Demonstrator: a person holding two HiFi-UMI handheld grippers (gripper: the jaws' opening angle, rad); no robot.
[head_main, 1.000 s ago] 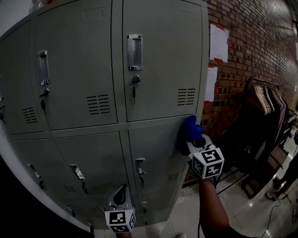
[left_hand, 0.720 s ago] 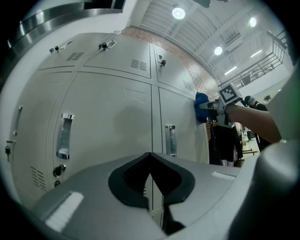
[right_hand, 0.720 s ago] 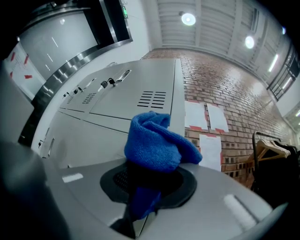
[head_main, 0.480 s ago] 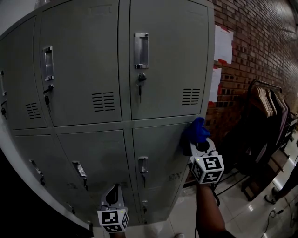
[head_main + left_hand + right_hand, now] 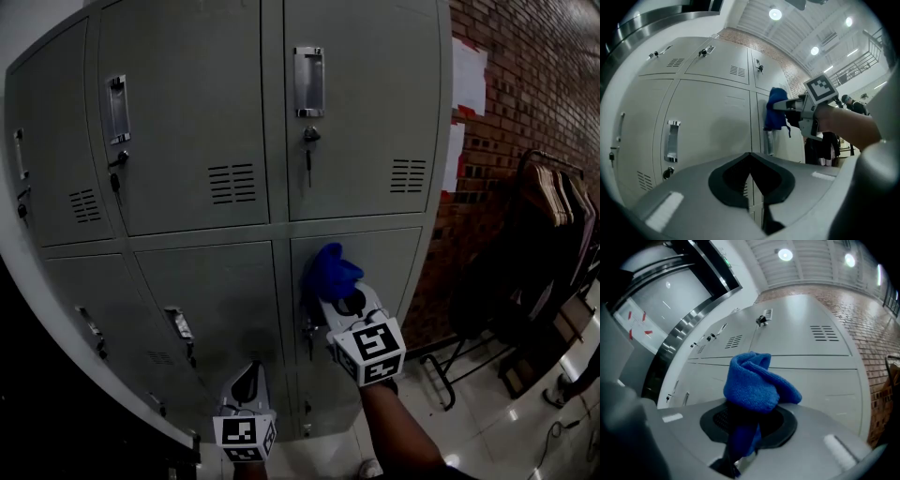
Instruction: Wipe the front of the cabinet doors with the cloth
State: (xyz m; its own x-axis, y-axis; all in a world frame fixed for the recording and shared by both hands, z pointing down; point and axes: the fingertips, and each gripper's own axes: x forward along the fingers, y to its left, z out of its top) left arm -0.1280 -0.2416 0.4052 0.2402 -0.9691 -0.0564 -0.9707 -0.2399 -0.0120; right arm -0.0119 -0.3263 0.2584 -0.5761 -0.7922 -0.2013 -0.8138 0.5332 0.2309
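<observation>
A grey metal locker cabinet (image 5: pixel 187 187) with several doors fills the head view. My right gripper (image 5: pixel 339 292) is shut on a bunched blue cloth (image 5: pixel 330 271), which presses against the left part of the lower right door (image 5: pixel 384 262). In the right gripper view the blue cloth (image 5: pixel 757 386) bulges out of the shut jaws, with the cabinet doors (image 5: pixel 815 366) behind it. My left gripper (image 5: pixel 247 382) hangs low in front of the lower doors, shut and empty. The left gripper view shows the blue cloth (image 5: pixel 776 108) against a door, above that door's handle (image 5: pixel 769 142).
A brick wall (image 5: pixel 534 84) with white and red papers (image 5: pixel 467 77) stands right of the cabinet. A clothes rack (image 5: pixel 553 216) with dark garments is at the far right. Door handles (image 5: pixel 309 82) and hanging keys (image 5: pixel 307 155) stick out from the doors.
My right gripper has carried the cloth leftward and down along the lower right door, from its right edge to its left part. The left gripper has stayed low.
</observation>
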